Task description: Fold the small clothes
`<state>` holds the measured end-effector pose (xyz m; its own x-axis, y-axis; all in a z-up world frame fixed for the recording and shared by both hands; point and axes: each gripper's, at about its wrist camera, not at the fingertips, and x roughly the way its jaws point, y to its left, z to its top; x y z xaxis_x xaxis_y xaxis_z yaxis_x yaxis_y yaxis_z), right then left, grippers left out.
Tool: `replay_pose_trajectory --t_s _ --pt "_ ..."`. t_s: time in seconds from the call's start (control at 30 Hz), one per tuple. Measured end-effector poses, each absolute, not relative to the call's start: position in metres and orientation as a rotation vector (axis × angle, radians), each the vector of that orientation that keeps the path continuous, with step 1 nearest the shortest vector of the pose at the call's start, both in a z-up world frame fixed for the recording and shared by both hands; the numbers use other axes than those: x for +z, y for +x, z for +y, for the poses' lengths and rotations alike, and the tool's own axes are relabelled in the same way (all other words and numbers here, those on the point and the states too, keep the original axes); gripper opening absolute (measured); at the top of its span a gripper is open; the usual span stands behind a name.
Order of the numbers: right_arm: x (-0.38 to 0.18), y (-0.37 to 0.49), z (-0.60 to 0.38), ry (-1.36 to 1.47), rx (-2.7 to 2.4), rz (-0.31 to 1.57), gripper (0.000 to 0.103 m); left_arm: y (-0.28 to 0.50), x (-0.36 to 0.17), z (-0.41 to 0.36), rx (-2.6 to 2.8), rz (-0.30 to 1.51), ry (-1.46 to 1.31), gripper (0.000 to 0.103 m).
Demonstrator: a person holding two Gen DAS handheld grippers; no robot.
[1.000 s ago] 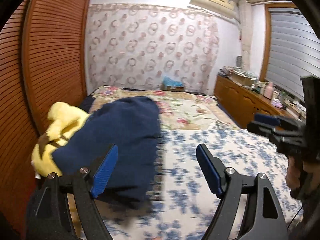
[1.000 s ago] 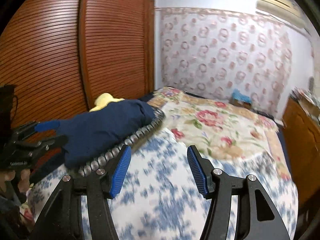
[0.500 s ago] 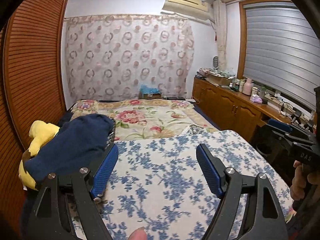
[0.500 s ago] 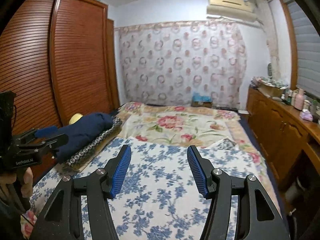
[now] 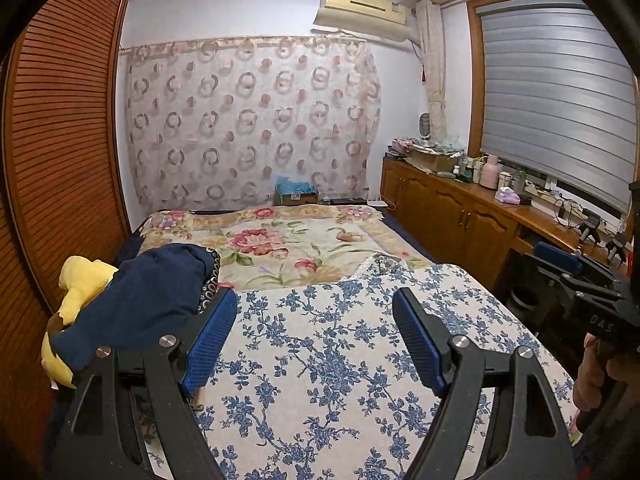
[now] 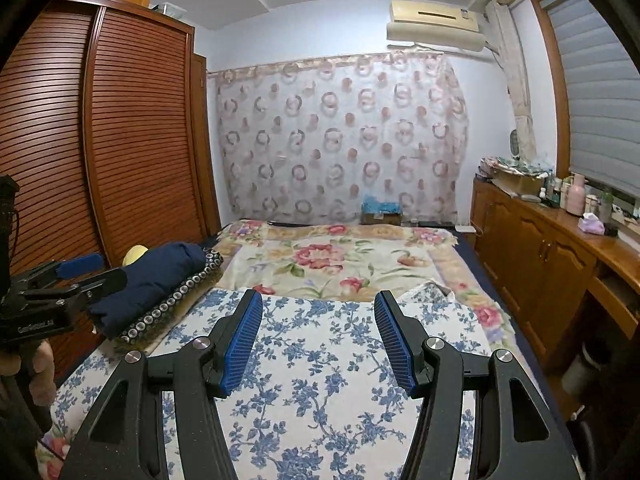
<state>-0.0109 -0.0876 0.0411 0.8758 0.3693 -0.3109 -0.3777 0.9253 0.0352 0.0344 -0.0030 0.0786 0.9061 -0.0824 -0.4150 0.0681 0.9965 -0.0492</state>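
A folded navy garment [image 5: 152,296] lies on the left side of the bed, over a yellow item [image 5: 80,280]; the right wrist view shows the navy garment [image 6: 160,276] on a dark ring-patterned mat [image 6: 180,300]. A white cloth with blue flowers [image 5: 340,360] covers the near part of the bed. My left gripper [image 5: 314,294] hovers open over this cloth, nothing between its blue pads. My right gripper [image 6: 318,296] is open too, above the same cloth [image 6: 320,380] and empty. Each gripper shows at the edge of the other's view, held by a hand.
A louvered wooden wardrobe [image 6: 100,140] runs along the left of the bed. A wooden sideboard [image 5: 460,216] with bottles and clutter lines the right wall under a blind. A flowered blanket [image 5: 288,248] covers the far half of the bed, before a curtain [image 5: 248,120].
Both views have swung from the navy garment at the left to face straight down the bed. Both grippers drew back from it, and their jaws kept the same width and stayed empty.
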Motion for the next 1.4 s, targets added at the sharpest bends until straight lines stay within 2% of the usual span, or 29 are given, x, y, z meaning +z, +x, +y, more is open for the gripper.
replay_pose_trajectory --t_s 1.4 --pt "0.055 -0.027 -0.120 -0.021 0.376 0.324 0.060 0.032 0.080 0.005 -0.055 0.413 -0.034 0.081"
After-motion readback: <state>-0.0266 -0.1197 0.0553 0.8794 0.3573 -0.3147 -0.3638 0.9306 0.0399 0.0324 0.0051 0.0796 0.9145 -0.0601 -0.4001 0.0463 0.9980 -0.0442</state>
